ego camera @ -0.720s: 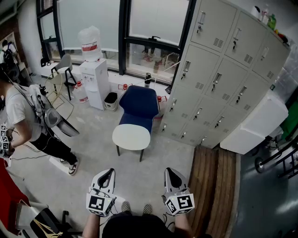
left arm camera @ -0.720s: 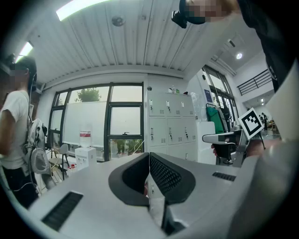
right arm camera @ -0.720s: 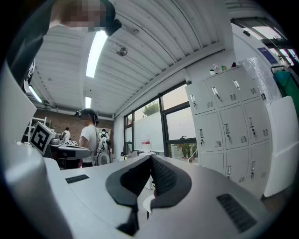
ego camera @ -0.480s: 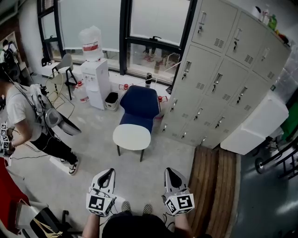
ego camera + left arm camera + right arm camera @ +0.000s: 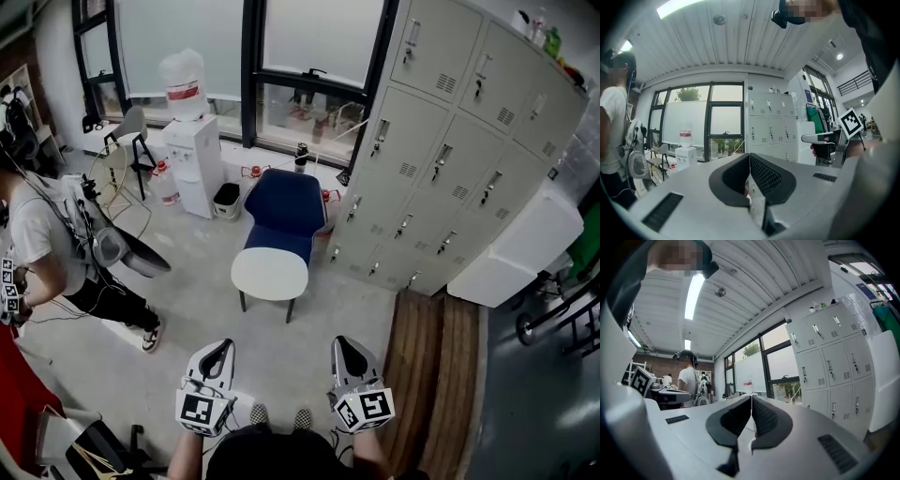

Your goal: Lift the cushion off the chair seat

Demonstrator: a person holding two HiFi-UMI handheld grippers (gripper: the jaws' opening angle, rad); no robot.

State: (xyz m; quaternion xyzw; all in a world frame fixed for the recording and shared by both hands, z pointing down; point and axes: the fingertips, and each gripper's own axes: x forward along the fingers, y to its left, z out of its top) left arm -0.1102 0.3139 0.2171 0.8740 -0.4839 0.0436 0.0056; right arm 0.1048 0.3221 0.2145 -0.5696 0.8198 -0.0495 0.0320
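Observation:
A blue chair (image 5: 284, 208) stands on the concrete floor in the middle of the head view, facing me. On the front of its seat lies a round white cushion (image 5: 269, 274). My left gripper (image 5: 218, 350) and right gripper (image 5: 343, 346) are held side by side at the bottom of that view, well short of the chair. Both point level toward it. In the left gripper view the left gripper (image 5: 749, 159) has its jaws together with nothing between them. The right gripper (image 5: 751, 401) looks the same in its own view: jaws meeting, empty.
Grey lockers (image 5: 450, 141) line the right side next to the chair. A water dispenser (image 5: 192, 159) and a small bin (image 5: 224, 202) stand left of it by the windows. A person (image 5: 47, 234) with gear stands at far left. Wooden planks (image 5: 436, 375) lie at lower right.
The chair and cushion sit slightly lower and further right in the head view. The person at left has shifted a little. Both grippers keep their place, jaws together.

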